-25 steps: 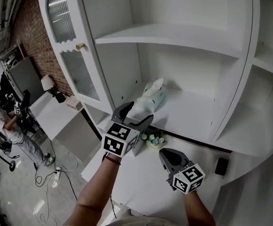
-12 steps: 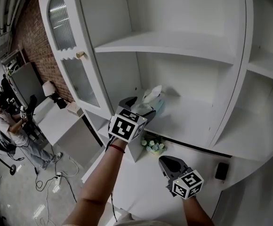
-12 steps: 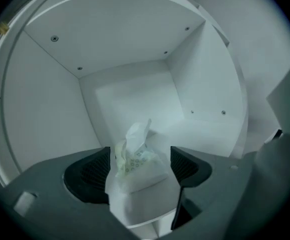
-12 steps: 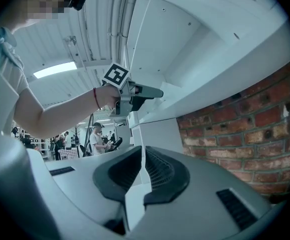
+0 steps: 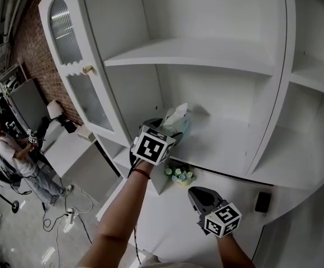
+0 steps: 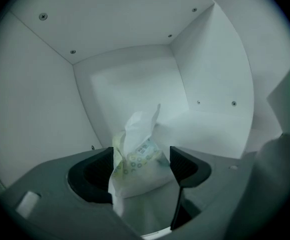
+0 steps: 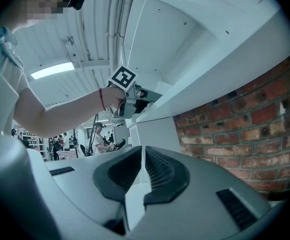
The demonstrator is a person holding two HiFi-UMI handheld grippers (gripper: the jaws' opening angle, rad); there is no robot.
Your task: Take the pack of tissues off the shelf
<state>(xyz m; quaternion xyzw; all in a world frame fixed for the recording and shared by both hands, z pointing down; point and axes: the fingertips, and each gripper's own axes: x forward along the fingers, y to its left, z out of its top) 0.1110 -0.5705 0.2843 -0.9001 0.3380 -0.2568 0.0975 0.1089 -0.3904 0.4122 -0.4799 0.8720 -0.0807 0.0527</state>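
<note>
White cabinet (image 5: 123,54), lower shelf (image 5: 229,144), left corner: that's where the pack of tissues (image 6: 137,171) sits. The left gripper (image 6: 141,164) has just been spreading its jaws; they're wide now, straddling the pack without squeezing it. The right gripper (image 7: 143,159) is closed and empty. The pack looks soft, light and crinkly, so I'd pinch the body, not the loose sheet (image 6: 142,124).

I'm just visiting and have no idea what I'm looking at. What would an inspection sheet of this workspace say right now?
Surface: white shelf, bare apart from the pack.
Job's things: tissue pack upright on the shelf, one tissue sticking up.
Clutter: small flower pot and a small dark object on the counter below.
Grippers: left gripper has just been opening its jaws, pack between them, not clamped; right gripper shut, empty.
Cables: loose cables on the floor.
Surroundings: brick wall, people at left.
</note>
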